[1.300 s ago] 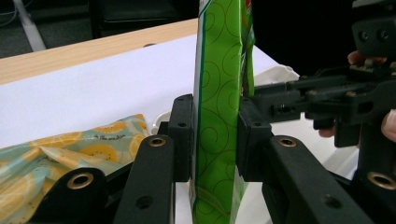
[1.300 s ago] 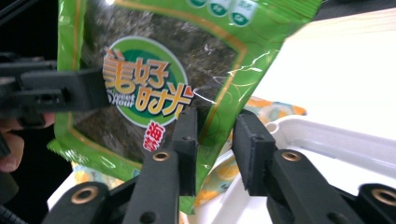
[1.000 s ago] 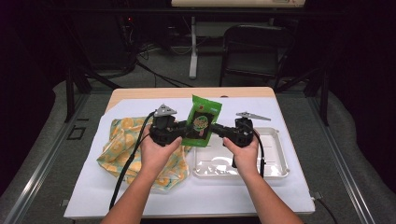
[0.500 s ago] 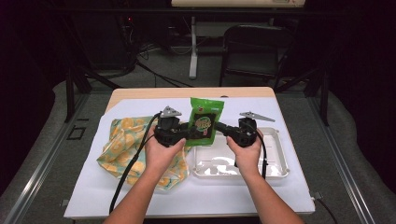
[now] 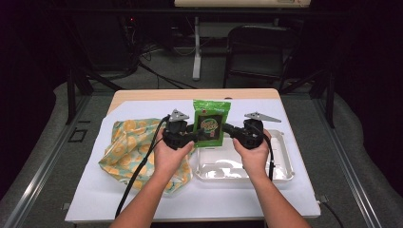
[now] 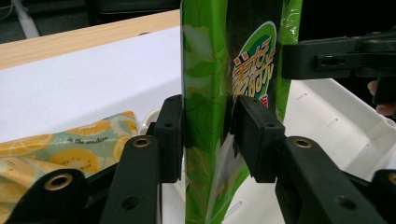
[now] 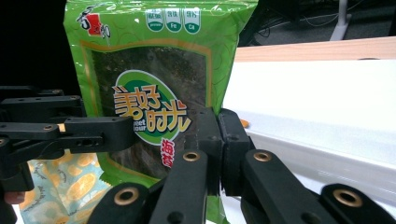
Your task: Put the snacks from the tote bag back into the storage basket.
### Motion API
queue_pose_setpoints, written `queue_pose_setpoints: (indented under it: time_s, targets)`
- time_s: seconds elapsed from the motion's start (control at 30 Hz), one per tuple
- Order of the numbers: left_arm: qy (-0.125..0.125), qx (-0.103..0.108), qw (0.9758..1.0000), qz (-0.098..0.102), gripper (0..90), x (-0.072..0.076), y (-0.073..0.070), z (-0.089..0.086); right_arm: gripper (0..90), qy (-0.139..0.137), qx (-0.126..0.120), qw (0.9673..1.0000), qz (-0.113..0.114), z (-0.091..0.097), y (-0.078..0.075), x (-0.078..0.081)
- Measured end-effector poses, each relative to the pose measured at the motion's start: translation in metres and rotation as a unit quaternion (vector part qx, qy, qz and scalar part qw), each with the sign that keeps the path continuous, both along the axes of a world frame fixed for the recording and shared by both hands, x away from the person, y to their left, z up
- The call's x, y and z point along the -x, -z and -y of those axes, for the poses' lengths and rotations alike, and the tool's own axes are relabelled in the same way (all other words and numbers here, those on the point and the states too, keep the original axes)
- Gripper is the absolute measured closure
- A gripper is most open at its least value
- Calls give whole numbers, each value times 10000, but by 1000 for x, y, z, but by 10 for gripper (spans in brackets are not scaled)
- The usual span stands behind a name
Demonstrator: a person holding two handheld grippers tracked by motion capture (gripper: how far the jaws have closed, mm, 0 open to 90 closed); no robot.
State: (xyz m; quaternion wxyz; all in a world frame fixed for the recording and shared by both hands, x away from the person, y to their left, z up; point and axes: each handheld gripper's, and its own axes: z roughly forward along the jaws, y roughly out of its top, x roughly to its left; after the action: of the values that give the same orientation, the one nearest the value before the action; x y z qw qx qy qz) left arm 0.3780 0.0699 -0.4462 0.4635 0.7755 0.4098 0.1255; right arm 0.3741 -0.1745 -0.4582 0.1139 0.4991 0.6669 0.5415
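Your left tool (image 6: 208,140) has just been opening around the snack packet (image 5: 211,122); your right tool (image 7: 218,144), clenched on its edge, now carries it above the tray (image 5: 280,164).

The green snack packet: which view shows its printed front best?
The right gripper view: the green snack packet faces that camera, logo and top strip readable. The left gripper view shows it edge-on. The high view shows it small, upright above the white tray.
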Motion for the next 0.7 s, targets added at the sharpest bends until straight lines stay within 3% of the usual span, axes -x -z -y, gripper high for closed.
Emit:
queue_pose_setpoints:
  time_s: [0.2, 0.7]
  targets:
    - [-104, -65, 9999, -17, 598, -3, 5, 7, 892, 26, 144, 9999, -29, 3, -1, 0]
    - [-236, -111, 9995, -171, 506, -14, 17, 19, 895, 93, 167, 9995, -249, 7, 4, -4]
